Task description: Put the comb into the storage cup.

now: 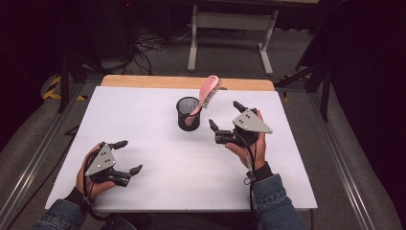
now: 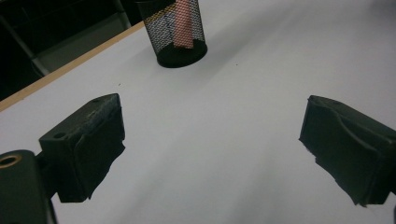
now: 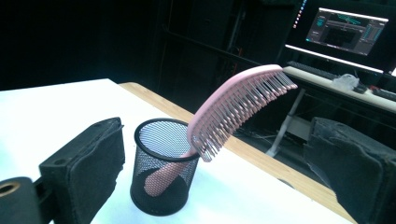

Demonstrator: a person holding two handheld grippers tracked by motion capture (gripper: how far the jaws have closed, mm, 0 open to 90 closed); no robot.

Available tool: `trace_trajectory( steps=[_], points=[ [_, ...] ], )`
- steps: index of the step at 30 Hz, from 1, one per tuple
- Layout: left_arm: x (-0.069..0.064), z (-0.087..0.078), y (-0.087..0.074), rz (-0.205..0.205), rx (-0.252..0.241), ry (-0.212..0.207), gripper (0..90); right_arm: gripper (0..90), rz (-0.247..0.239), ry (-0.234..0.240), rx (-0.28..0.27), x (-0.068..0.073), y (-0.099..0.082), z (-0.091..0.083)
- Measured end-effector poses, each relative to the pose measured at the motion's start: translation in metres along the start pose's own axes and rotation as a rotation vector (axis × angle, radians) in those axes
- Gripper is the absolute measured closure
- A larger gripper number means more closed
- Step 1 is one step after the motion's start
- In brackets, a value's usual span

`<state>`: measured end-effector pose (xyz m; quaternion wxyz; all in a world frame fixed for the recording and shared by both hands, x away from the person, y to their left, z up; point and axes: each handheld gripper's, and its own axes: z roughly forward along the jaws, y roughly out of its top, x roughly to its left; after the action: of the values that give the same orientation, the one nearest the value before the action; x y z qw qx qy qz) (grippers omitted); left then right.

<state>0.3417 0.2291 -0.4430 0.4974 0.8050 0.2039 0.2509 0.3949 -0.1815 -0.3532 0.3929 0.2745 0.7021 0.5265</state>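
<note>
At the near left of the white table (image 1: pixel 158 158), in the high view, left gripper (image 1: pixel 128 156) held low in the left hand (image 1: pixel 88 178), jaws spread wide, nothing between them, bare tabletop beneath. In the left gripper view, same wide gap, with the cup (image 2: pixel 176 32) well ahead and apart.

Toward the middle, nearer the far edge, black mesh cup (image 1: pixel 188 113) standing upright on the table. Pink hairbrush (image 1: pixel 207 95) planted handle-down inside it, leaning against the rim, bristled head sticking out above and tilted to the right. In the right gripper view, handle visible through the mesh of the cup (image 3: pixel 161 179), brush (image 3: pixel 238 107) bristles pointing down and toward the camera.

Just right of the cup, right gripper (image 1: pixel 225 116) in the right hand (image 1: pixel 253 146), jaws wide apart and empty, aimed at cup and brush, near them but not touching. Denim sleeve (image 1: pixel 275 201) at the bottom right.

Beyond the table, a monitor (image 3: pixel 348 28) on a desk, seen from the right gripper view.
</note>
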Motion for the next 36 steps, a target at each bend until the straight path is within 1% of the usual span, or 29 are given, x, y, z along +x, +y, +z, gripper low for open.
trace_trajectory(
  steps=[9,24,36],
  points=[
    [0.000,0.000,0.000,0.000,-0.002,0.000,7.4,5.6,-0.009,-0.014,-0.006,-0.001,0.000,-0.007],
    [0.000,-0.001,0.001,-0.001,-0.006,0.001,7.3,5.7,-0.031,-0.005,-0.001,0.004,-0.002,-0.015],
    [-0.001,-0.001,0.001,0.000,-0.005,0.003,7.3,5.7,-0.036,0.004,0.002,0.005,-0.006,-0.023]
  ],
)
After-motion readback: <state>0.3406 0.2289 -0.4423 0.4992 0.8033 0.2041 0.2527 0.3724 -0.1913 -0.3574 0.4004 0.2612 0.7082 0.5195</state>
